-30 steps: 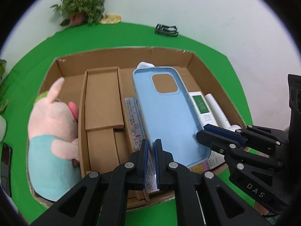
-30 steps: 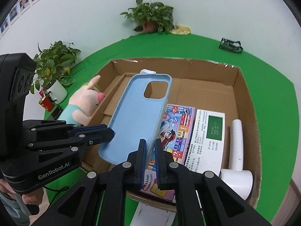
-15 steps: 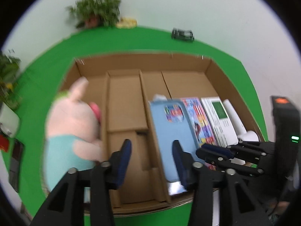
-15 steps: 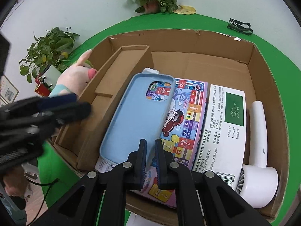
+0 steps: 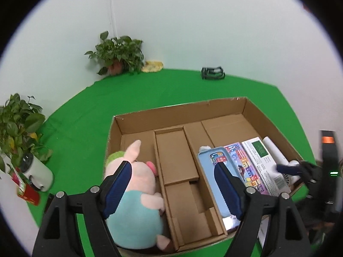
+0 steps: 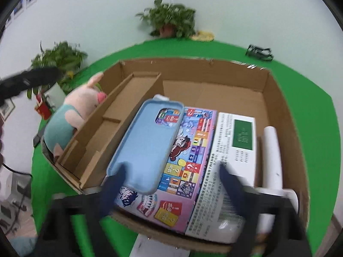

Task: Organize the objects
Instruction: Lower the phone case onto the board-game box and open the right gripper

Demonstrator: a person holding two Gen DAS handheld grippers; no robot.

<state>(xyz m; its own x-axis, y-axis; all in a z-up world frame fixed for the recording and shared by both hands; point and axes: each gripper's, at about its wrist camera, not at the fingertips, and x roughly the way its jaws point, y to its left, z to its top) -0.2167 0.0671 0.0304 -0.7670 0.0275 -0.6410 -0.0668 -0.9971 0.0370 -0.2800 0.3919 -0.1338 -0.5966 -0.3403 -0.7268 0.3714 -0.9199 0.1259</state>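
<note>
Green cloth (image 5: 90,128) holds a cardboard box (image 6: 285,107) where a smooth blue phone case (image 6: 150,141) lies flat, both the left gripper (image 5: 173,184) and right gripper (image 6: 171,190) spread wide, holding nothing.

Both my views are bright and evenly lit, with soft diffuse light from overhead and only faint shadows inside the box (image 5: 265,124). The fisheye bends everything: the counter (image 5: 90,120) curves into a bowl and black corners ring each frame. My left view is sharp, my left fingers (image 5: 118,184) crisp with a slight sheen. My right view smears: my right fingers (image 6: 113,190) are dark blurs, and the plant (image 6: 171,21) is streaked. The blue case (image 6: 148,150) stays fairly clear. A small glare patch shows on the white box (image 6: 231,224).
</note>
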